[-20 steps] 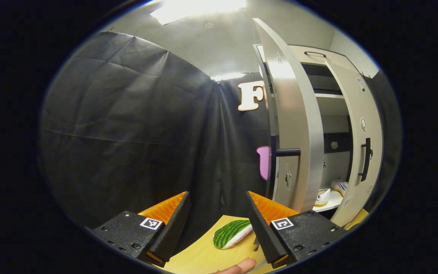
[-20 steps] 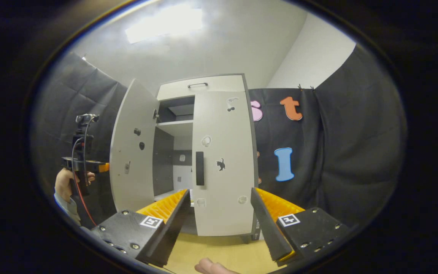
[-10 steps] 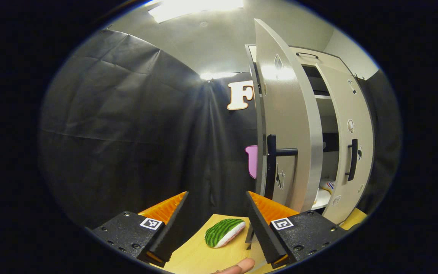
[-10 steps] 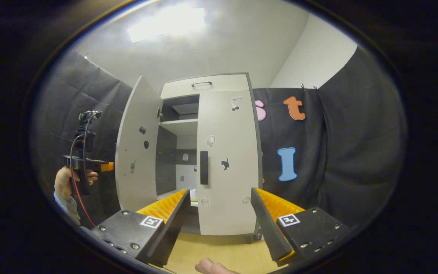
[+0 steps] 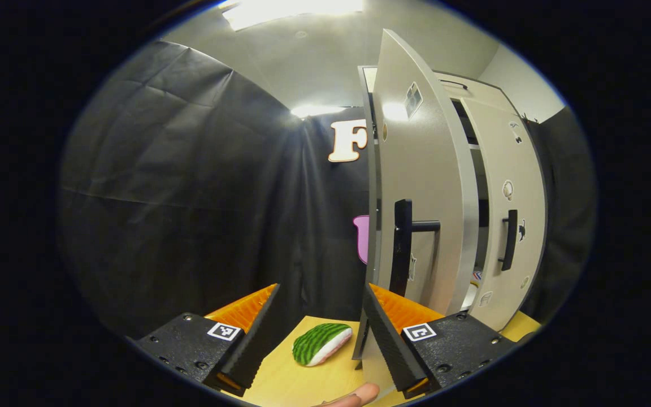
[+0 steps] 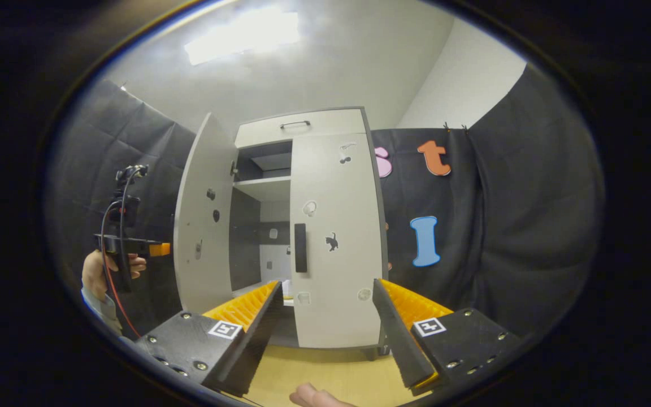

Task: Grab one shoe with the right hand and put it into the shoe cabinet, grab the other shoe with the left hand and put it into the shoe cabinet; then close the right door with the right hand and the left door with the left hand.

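Observation:
The pale shoe cabinet [image 6: 303,127] stands ahead in the right gripper view, with its right door [image 6: 334,243] shut and its left door [image 6: 204,226] swung out. My right gripper [image 6: 325,285] is open and empty, well short of the right door's dark handle [image 6: 300,247]. In the left gripper view the left door [image 5: 421,186] stands nearly edge-on with its handle [image 5: 402,249] just beyond my open left gripper [image 5: 322,289]. A sliver of a white shoe [image 5: 475,275] shows on the shelf between the doors. A hand holds the left gripper [image 6: 161,249] behind the left door's outer face.
A green striped, watermelon-like object [image 5: 322,343] lies on the yellow floor [image 5: 303,379] left of the cabinet's foot. Black cloth walls close in on both sides. A person's thumb [image 5: 354,398] shows at the bottom edge.
The left door has swung partway towards the cabinet, narrowing the gap that showed the shoes. My left gripper has come round to the door's outer face. The right gripper has hardly moved.

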A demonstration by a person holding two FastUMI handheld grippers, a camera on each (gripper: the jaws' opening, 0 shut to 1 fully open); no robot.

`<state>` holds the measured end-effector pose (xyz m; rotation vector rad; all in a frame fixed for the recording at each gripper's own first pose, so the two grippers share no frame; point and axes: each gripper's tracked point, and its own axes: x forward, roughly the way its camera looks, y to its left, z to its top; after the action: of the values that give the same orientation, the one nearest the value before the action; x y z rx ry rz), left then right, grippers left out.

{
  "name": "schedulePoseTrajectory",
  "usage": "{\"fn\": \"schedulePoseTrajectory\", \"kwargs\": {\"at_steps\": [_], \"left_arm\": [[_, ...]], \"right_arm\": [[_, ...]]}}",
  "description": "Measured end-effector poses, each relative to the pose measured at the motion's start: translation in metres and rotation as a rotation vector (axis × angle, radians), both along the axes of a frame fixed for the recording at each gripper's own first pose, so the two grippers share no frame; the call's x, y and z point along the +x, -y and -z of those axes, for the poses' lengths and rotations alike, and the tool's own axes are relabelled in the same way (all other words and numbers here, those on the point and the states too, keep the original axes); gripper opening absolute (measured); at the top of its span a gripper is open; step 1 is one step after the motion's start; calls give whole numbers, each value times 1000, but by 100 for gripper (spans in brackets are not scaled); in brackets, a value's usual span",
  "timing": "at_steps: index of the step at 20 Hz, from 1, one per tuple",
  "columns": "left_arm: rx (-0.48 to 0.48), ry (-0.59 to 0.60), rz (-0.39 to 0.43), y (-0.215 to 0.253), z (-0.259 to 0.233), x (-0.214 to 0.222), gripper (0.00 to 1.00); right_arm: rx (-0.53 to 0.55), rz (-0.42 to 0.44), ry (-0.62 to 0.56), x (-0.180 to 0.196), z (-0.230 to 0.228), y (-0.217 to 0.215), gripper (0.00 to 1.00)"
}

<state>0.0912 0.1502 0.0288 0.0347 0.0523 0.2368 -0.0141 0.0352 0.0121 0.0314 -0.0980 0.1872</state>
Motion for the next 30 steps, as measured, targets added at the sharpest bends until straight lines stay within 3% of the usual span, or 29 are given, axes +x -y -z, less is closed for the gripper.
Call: {"fn": "schedulePoseTrajectory", "kwargs": {"at_steps": [2, 3, 4, 5, 7, 8, 9, 14, 16, 17, 19, 20, 23, 30], "left_arm": [[-17, -5, 32, 7, 2, 1, 89], [-25, -8, 37, 10, 3, 2, 84], [-25, -10, 42, 13, 3, 3, 89], [-27, -12, 49, 15, 3, 3, 84], [-40, -17, 75, 21, 4, 2, 89], [-46, -20, 91, 23, 5, 2, 84], [-51, -22, 103, 24, 5, 0, 89], [-84, -38, 136, 27, 9, 4, 89], [-111, -58, 149, 29, 14, 6, 84], [-124, -65, 157, 31, 17, 5, 89], [-138, -64, 191, 40, 21, 8, 84], [-148, -72, 217, 50, 24, 13, 89], [-174, -103, 297, 77, 28, 15, 91], [-144, -103, 298, 75, 29, 9, 93]], "right_arm": [[0, 2, -5, 0, 2, 1, 94], [0, 3, -7, 0, 2, 2, 94], [1, 4, -7, -1, 3, 4, 94], [3, 7, -9, 0, 4, 7, 94], [7, 12, -11, -1, 6, 11, 95], [9, 15, -11, -1, 6, 13, 95], [13, 18, -12, -1, 7, 15, 95], [17, 17, -25, -1, 15, 23, 95], [14, 22, -34, -1, 20, 28, 95], [14, 24, -40, 0, 22, 30, 95], [19, 31, -49, 1, 26, 34, 95], [24, 36, -53, 2, 27, 37, 95], [40, 51, -68, 5, 32, 43, 95], [25, 57, -91, 8, 38, 41, 95]]}}
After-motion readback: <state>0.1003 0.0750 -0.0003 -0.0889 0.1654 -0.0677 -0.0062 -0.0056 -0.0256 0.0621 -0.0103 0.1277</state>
